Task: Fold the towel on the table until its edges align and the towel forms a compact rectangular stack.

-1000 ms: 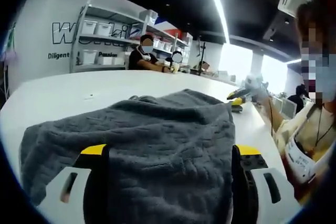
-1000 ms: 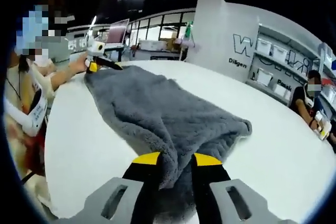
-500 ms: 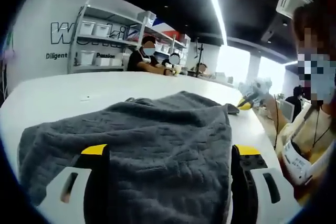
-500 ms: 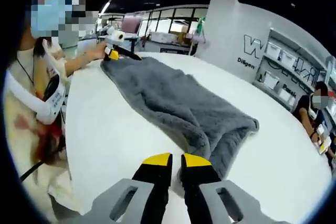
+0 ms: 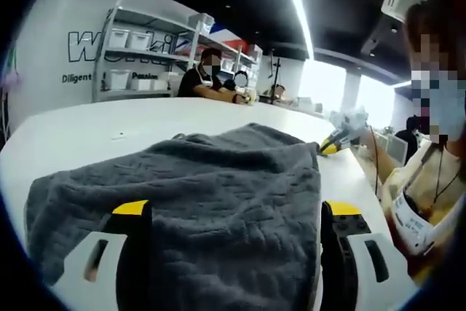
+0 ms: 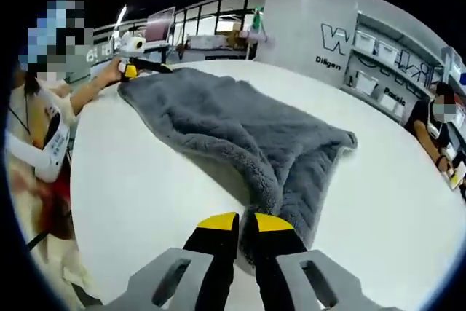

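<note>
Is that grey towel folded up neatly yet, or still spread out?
Still spread out. The grey towel lies long and rumpled across the white table, edges uneven, one end at the left gripper, the other pinched by the right gripper.

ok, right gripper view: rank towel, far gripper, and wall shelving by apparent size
1. Towel, by far the largest, stretched across the white table.
2. Wall shelving.
3. Left gripper at the towel's far end.
Shelving and left gripper are both distant and fisheye-shrunk, so their order is only apparent.
</note>
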### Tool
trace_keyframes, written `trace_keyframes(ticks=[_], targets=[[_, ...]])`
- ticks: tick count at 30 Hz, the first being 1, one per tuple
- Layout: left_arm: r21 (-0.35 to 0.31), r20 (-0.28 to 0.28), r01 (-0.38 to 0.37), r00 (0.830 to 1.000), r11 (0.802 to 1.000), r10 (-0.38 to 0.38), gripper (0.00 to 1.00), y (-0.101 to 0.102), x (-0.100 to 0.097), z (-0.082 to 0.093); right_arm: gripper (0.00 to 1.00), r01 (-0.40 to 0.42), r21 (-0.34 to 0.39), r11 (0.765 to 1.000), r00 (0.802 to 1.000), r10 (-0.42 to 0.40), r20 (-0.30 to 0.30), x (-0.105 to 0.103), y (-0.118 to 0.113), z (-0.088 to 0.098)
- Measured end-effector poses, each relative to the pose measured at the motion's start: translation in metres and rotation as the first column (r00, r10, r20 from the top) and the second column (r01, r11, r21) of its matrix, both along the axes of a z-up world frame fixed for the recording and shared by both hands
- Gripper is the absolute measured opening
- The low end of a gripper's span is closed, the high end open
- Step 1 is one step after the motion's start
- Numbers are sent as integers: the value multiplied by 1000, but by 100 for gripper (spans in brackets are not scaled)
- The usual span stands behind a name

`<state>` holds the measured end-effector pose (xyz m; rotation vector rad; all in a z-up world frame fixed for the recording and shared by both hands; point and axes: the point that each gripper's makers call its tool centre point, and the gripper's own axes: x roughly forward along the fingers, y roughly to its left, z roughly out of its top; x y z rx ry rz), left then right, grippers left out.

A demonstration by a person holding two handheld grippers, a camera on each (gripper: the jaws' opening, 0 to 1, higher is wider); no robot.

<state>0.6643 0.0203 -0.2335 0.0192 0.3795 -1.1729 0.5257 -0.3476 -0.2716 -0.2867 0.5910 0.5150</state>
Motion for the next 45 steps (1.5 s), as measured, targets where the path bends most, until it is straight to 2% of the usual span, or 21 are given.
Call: trace_keyframes(ticks=[2,7,13,19,23,25,32,35,38,39,41,42,43,44,45], targets=[[2,1,0,1000,1000,0,94,0,0,0,0,5,-3,1000,1000,-5,-4,-1,0,-1],[5,4,-1,1000,1000,1,94,0,0,0,0,-6,-35,999,1000,6,-16,-6,-2,-4],[0,6,-1,1000,1000,1,94,0,-1,2,0,-60,-21,998,995,58,-76,-23,4,-7],[2,6,2,1000,1000,-2,94,0,-2,2,0,-116,46,992,986,121,-118,-38,13,-6],[5,6,0,1000,1000,0,94,0,-2,2,0,-157,166,974,973,181,-143,-51,22,-6],[5,5,1,1000,1000,-1,94,0,-1,2,0,-161,195,967,970,191,-148,-56,17,-6],[6,5,3,1000,1000,-3,94,0,-1,2,0,-153,184,971,974,180,-138,-58,5,-6],[6,4,3,1000,1000,-3,94,1,-1,2,0,-111,109,988,985,124,-123,-48,-8,-6],[4,3,4,1000,1000,-4,94,1,-1,3,0,-111,104,988,985,124,-124,-47,-8,-6],[4,5,3,1000,1000,-3,94,0,-1,3,0,-151,89,985,981,160,-110,-47,-3,-4],[4,5,4,1000,1000,-4,94,0,-1,3,0,-208,82,975,977,212,-41,-43,5,6],[5,5,3,1000,1000,-3,94,0,-1,2,2,-232,93,968,972,227,63,-34,9,24],[6,5,3,1000,1000,-3,94,0,-1,2,11,-222,128,967,968,204,144,-27,11,40],[8,4,4,1000,1000,-4,94,0,-2,1,22,-198,183,963,966,160,201,-19,10,56],[9,2,4,1000,1000,-4,94,0,-2,0,28,-167,231,959,965,112,236,-12,6,69]])
